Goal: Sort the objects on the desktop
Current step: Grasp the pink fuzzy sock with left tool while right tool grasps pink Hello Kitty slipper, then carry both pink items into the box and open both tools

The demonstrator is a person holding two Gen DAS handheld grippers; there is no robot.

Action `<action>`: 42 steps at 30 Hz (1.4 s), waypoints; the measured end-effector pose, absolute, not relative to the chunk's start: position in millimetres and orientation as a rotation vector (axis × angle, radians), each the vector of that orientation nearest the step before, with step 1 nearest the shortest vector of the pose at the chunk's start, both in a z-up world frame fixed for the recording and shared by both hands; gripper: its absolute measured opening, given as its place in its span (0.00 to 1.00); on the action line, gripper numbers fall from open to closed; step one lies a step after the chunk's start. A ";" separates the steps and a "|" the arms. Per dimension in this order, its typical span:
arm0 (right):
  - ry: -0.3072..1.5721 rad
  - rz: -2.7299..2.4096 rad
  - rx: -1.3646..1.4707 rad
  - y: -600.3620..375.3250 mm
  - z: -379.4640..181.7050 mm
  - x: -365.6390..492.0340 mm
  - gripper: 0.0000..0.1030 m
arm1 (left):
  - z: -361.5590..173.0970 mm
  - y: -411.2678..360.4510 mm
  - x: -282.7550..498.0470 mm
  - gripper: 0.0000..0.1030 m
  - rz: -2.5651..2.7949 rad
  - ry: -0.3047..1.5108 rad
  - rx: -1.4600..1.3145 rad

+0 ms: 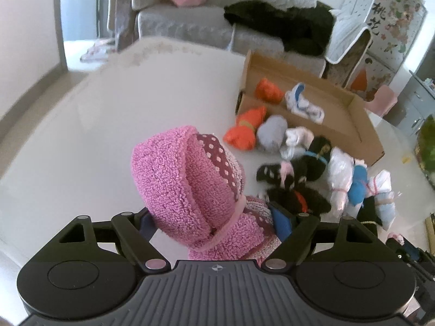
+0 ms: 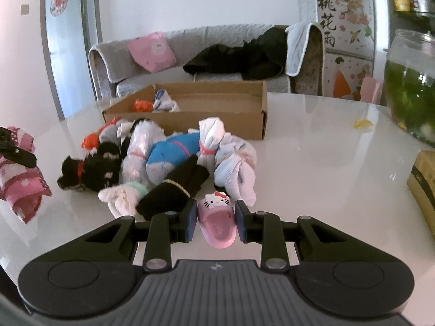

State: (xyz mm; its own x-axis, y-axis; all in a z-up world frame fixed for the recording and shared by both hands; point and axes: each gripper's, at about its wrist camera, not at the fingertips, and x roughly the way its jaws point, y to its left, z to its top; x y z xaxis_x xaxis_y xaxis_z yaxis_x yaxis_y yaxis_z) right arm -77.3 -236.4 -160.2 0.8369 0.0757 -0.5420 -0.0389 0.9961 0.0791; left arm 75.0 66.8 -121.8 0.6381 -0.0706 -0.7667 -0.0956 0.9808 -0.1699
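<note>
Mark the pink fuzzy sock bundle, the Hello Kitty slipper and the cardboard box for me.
pink fuzzy sock bundle (image 1: 174,179): left wrist view, on its fluffy rounded top.
Hello Kitty slipper (image 2: 216,214): right wrist view, on its toe strap.
cardboard box (image 2: 217,121): right wrist view, on its near wall.

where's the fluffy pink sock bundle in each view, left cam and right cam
Left wrist view: the fluffy pink sock bundle fills the lower centre, clamped between the left gripper pads.
Right wrist view: the same bundle sits at the far left edge, partly cut off, with a black finger across it.
Shared landmark: the cardboard box, upper right in the left view, centre behind the sock pile in the right view.
</note>
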 end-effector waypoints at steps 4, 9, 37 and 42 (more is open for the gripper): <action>0.560 0.057 0.095 -241.6 -150.9 -71.0 0.26 | -95.3 68.8 80.0 0.82 -0.015 0.818 -0.158; 0.518 0.067 0.106 -249.1 -125.2 -57.3 0.26 | -58.8 61.0 101.7 0.82 -0.065 0.741 -0.112; 0.677 0.190 0.089 -239.3 -151.1 166.8 0.26 | -125.9 -45.9 412.3 0.82 -0.227 0.861 0.009; 0.704 0.191 0.069 -237.8 -154.2 169.0 0.27 | -154.1 -47.3 423.9 0.81 -0.239 0.917 -0.003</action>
State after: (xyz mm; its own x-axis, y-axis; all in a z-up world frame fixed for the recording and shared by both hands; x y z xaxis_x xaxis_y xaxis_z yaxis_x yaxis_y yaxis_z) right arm 169.0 -237.8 -154.2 0.7457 0.1975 -0.6363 -0.1508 0.9803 0.1276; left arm 423.9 -47.3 -154.1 0.5839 -0.2064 -0.7851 0.2035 0.9735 -0.1046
